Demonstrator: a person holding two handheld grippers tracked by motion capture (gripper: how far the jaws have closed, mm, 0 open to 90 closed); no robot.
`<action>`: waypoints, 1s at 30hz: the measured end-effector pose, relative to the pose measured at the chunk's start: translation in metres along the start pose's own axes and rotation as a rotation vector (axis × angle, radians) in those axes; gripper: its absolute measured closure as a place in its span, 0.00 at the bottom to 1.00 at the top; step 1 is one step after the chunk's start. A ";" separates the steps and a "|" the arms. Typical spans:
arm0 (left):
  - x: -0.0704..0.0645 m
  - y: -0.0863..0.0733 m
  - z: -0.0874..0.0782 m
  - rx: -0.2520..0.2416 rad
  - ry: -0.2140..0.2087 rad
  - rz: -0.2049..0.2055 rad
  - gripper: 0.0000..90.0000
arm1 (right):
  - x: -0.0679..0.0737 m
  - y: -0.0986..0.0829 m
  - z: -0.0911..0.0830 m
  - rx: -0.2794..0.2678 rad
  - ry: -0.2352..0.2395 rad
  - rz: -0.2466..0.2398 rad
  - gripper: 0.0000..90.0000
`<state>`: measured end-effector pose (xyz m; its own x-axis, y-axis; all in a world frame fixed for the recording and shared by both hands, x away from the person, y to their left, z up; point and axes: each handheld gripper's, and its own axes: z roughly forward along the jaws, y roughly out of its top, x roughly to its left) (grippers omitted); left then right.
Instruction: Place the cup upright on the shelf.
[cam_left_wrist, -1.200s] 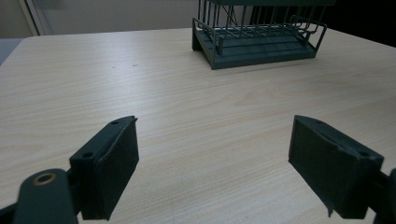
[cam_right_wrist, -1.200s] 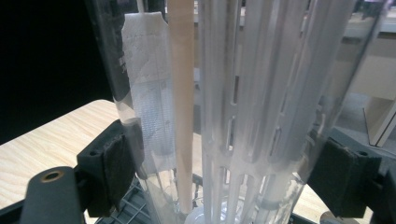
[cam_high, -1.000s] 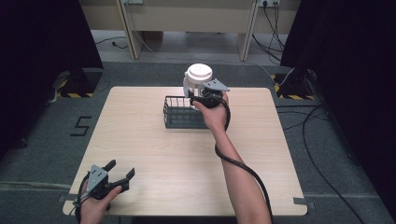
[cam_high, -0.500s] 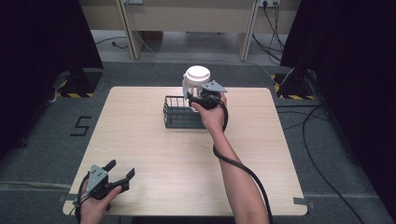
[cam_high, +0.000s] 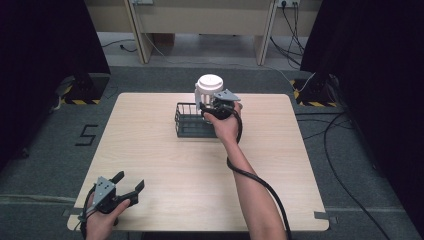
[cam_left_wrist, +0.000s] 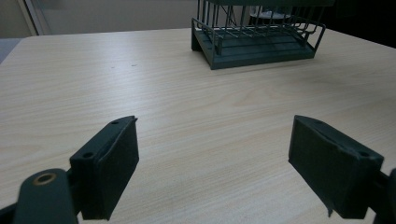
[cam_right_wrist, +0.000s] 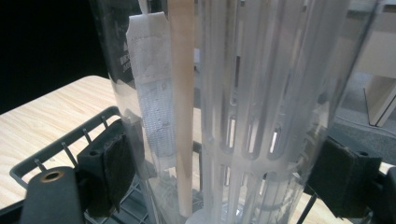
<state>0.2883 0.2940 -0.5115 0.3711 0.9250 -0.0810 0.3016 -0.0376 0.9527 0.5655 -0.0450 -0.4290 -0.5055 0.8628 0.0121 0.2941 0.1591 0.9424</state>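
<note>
1. The right gripper (cam_high: 214, 104) is clamped on a clear plastic container (cam_right_wrist: 243, 107) with a white lid (cam_high: 210, 81); in the right gripper view both black pads press its wall from either side.
2. Inside the container stands a white slotted insert (cam_right_wrist: 271, 93), and a pale strip runs up the wall beside a white label (cam_right_wrist: 152, 79).
3. The container stands upright at the right end of a dark wire rack (cam_high: 192, 120), its base low within the rack's bars; whether it rests on the rack floor cannot be told.
4. The rack sits on the far middle of the wooden table (cam_high: 165, 165).
5. The left gripper (cam_high: 131, 189) is held at the near left corner of the table, well apart from the rack, its jaws spread wide with nothing between them.
</note>
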 end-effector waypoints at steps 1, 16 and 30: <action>0.000 0.000 0.000 0.000 0.000 0.000 0.17 | 0.000 -0.002 0.001 0.007 -0.002 -0.005 0.21; 0.000 0.000 0.000 0.000 -0.002 -0.001 0.17 | 0.002 -0.011 0.006 0.053 -0.018 -0.025 0.20; -0.001 0.000 0.001 0.000 -0.004 0.000 0.17 | 0.003 -0.020 -0.008 0.045 -0.019 -0.030 0.18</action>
<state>0.2885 0.2930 -0.5117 0.3742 0.9237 -0.0821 0.3012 -0.0374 0.9528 0.5520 -0.0495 -0.4451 -0.4991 0.8662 -0.0227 0.3157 0.2061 0.9262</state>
